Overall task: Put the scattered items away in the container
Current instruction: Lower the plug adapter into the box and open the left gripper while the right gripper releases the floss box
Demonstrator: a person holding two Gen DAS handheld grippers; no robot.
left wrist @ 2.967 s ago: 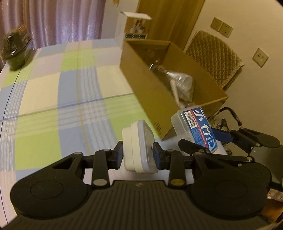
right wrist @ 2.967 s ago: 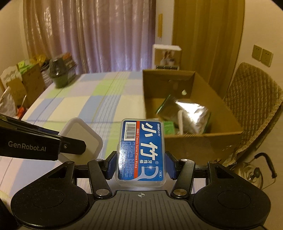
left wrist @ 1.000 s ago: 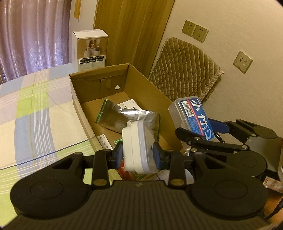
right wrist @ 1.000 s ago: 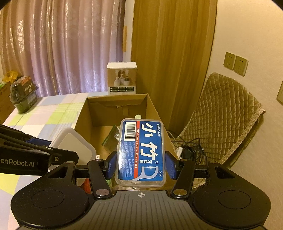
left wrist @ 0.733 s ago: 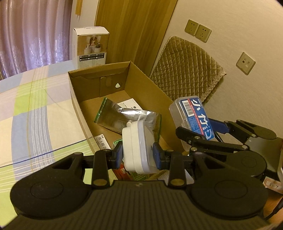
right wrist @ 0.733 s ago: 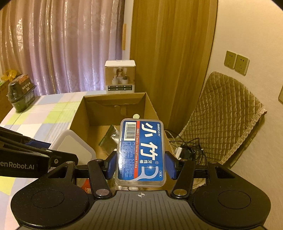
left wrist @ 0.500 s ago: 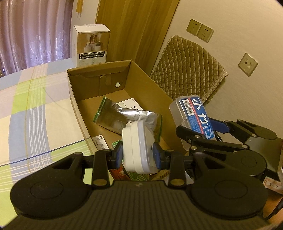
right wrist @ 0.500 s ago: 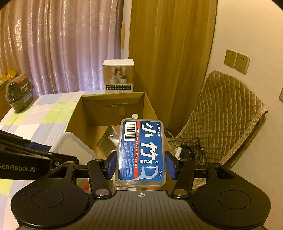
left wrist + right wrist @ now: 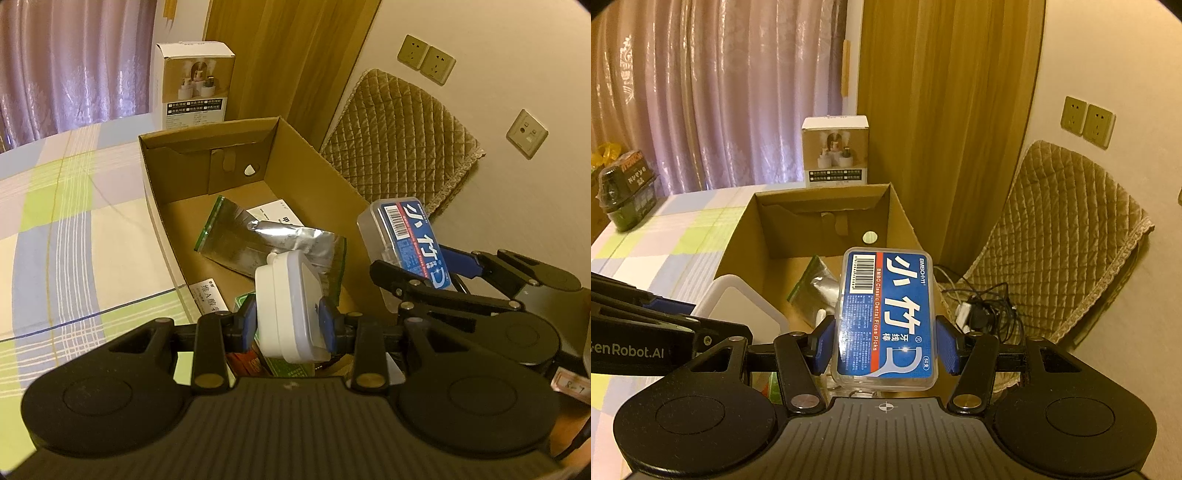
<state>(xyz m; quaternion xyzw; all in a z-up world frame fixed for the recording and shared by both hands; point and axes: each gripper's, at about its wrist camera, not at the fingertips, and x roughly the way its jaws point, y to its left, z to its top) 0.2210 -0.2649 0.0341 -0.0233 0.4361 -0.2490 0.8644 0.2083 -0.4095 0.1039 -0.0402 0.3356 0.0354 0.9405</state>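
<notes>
Cardboard box, brown and open-topped with a round finger hole in its far wall, is sitting on the checked cloth of the tabletop, and I am holding both loads over its near end. My left tongs are gripping a white plastic case, smooth with rounded corners, pinched on edge between the blue pads and hanging above the box interior. My right tongs are clamping a clear hard-plastic floss pick box by its long sides; its glossy blue label with a red stripe and barcode is facing me, and from the left wrist view it is hovering over the box's right wall, just beside the white case.

Inside the box I am seeing a crinkled silver foil pouch with a green edge lying flat on the bottom, white printed paper slips partly under it, and a green packet near the front, mostly hidden by the tongs.

Beyond the box a white product carton is standing upright against pleated curtains. A quilted tan chair is standing to the right, with tangled cables below it.
</notes>
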